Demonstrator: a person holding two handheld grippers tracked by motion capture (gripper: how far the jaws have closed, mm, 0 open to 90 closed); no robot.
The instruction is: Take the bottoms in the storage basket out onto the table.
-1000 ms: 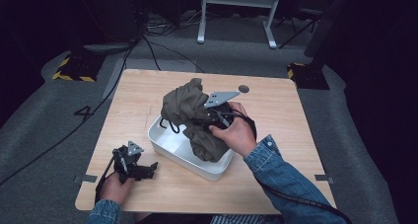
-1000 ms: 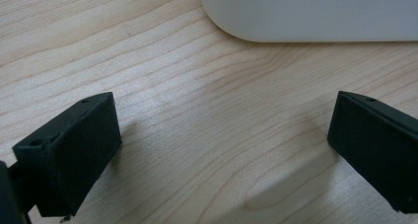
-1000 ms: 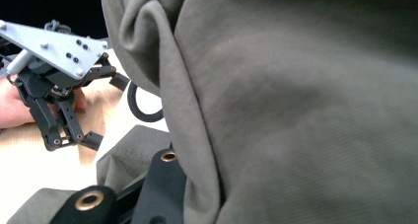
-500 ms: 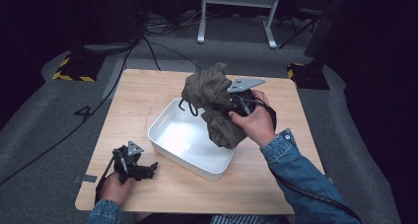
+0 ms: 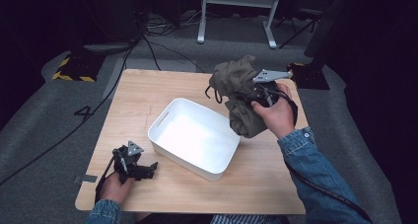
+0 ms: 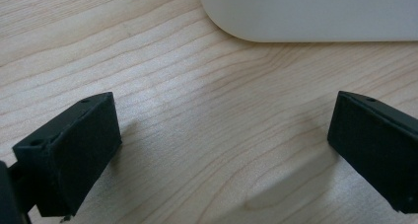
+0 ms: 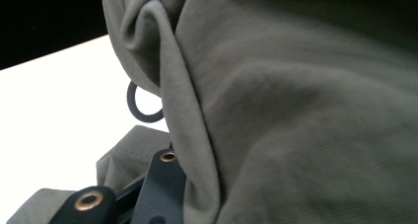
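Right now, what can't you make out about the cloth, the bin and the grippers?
- Right gripper: in the high view and the right gripper view, the olive garment bunched around it hides its jaws.
- Garment type: crumpled, so the kind is unclear.
- White bin: cut off by the top edge in the left gripper view.
- Left gripper: small in the high view, opening hard to read there.

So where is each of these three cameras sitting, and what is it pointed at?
High view: above the table, looking down; both forearms, left claw, right claw gripping the olive garment.
Left claw view: on that claw, facing wood and the white bin; open jaws.
Right claw view: against the garment.
Shared: bin, garment.
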